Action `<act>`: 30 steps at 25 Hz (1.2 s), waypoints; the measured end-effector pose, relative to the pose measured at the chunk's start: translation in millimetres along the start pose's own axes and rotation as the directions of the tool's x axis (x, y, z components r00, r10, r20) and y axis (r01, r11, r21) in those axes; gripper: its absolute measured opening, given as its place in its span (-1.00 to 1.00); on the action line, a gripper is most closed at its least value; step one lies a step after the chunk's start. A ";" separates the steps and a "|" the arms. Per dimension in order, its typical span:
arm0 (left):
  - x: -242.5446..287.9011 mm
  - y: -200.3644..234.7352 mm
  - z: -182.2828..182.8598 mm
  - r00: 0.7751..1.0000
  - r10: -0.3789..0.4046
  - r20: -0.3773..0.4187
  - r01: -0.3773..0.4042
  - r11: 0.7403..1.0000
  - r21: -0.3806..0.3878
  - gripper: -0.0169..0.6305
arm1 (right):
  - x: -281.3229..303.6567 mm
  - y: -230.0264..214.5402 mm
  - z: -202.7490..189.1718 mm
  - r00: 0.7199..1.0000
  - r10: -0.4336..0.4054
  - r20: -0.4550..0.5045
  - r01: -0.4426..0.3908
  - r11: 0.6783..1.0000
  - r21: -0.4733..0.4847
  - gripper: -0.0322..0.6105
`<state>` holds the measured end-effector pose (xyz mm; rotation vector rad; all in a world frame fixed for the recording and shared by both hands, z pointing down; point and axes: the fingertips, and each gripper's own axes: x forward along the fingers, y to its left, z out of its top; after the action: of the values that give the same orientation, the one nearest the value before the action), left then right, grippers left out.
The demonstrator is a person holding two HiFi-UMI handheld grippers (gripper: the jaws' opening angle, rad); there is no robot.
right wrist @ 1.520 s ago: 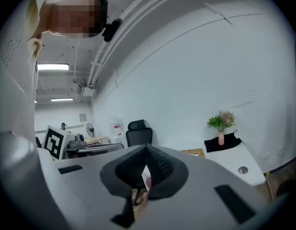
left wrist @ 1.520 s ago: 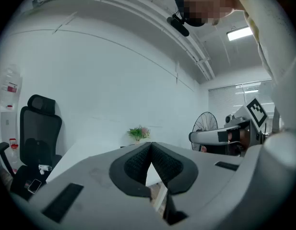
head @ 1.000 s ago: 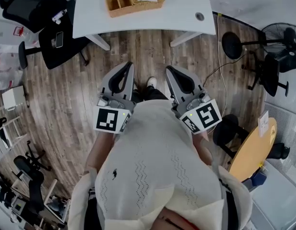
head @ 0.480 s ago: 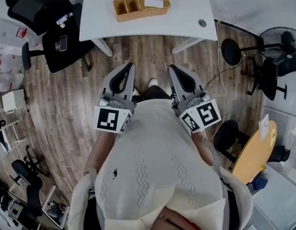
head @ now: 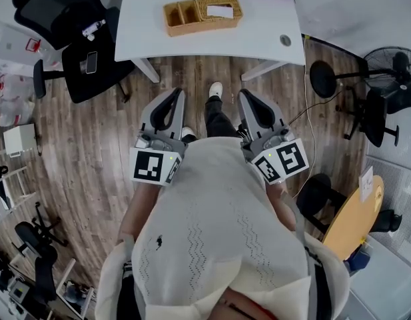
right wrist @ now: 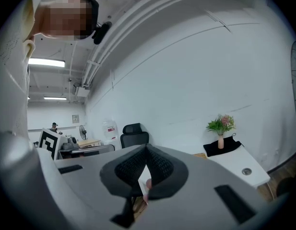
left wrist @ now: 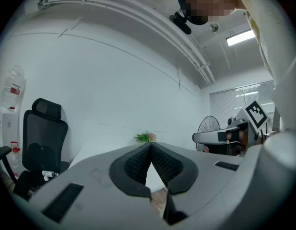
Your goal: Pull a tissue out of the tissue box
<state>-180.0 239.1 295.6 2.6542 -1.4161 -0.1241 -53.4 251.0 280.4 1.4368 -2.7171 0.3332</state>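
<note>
"Two grippers, and neither is doing anything yet?"

"Right. Both are held close to the person's chest. The left gripper [head: 179, 92] has its jaws pressed together at the tips with nothing between them. The right gripper [head: 242, 94] is the same, pads meeting and empty."

"So what has just changed?"

"The person is walking. One shoe [head: 216, 89] is now stepped forward on the wooden floor [head: 105, 132]. The white table [head: 265, 25] sits lower and shows more of itself in the head view than it did a second ago."

"Where is the tissue box?"

"The wicker tissue box [head: 222, 23] stands on the table about midway along its width, set back from the near edge. A white tissue [head: 220, 11] shows in its top opening. A wicker tray [head: 182, 29] touches the box's left side."

"Within reach?"

"Not by the look of it, since the box is well apart from both grippers. The approach is probably the step in hand. One gripper will have to open its jaws before it can pinch the tissue."
</note>
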 end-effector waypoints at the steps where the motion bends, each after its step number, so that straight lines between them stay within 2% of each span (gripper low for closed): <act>1: 2.3 1.6 0.8 1.000 0.001 0.000 -0.001 1.000 0.005 -0.91 | 2.2 -1.9 0.9 1.000 0.001 0.002 -0.001 1.000 0.000 -0.90; 14: 40.9 24.4 -4.1 0.999 0.037 -0.028 -0.036 0.999 0.016 -0.91 | 37.9 -38.7 -0.6 1.000 0.019 -0.023 -0.018 1.000 0.004 -0.90; 30: 106.1 53.5 -10.3 0.994 0.097 -0.050 -0.095 0.995 0.034 -0.91 | 107.5 -84.3 -0.5 0.990 0.115 -0.078 -0.114 0.993 0.019 -0.90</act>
<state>-163.5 122.2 312.9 2.5880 -1.5385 -0.0238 -45.2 117.9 310.4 1.2458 -2.7449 0.4070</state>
